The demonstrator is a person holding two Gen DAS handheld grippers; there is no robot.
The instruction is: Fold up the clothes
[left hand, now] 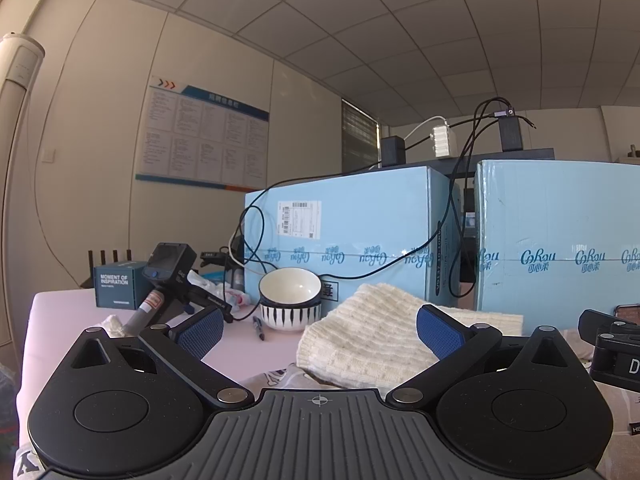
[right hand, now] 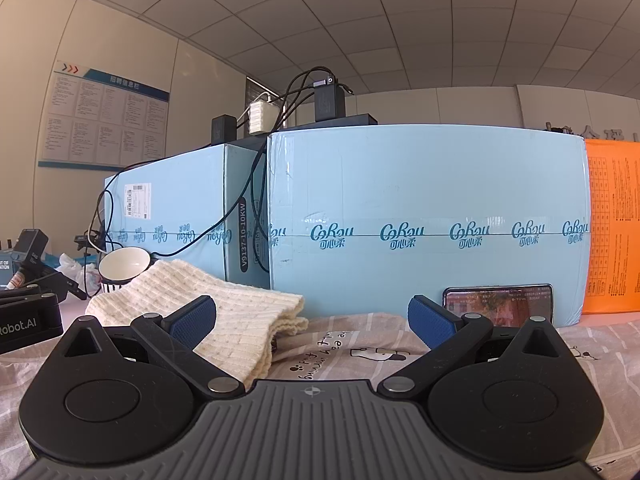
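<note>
A folded cream knit garment (left hand: pixel 372 336) lies on the table, on top of a flat pinkish-grey printed garment (right hand: pixel 344 354). It also shows in the right wrist view (right hand: pixel 208 300). My left gripper (left hand: pixel 318 326) is open and empty, low over the table with the knit garment between and beyond its blue-padded fingers (left hand: pixel 200 330). My right gripper (right hand: pixel 310 318) is open and empty, just above the printed garment, with the knit garment by its left finger (right hand: pixel 192 322). The right gripper's side shows at the right edge of the left wrist view (left hand: pixel 612 344).
Two light blue cartons (right hand: pixel 424 220) stand close behind the clothes, with chargers and cables on top. A striped bowl (left hand: pixel 290 298), a pen (left hand: pixel 259 327), a black handheld device (left hand: pixel 168 276) and a dark box (left hand: pixel 116 284) sit at the left. A phone (right hand: pixel 498 306) leans against the carton.
</note>
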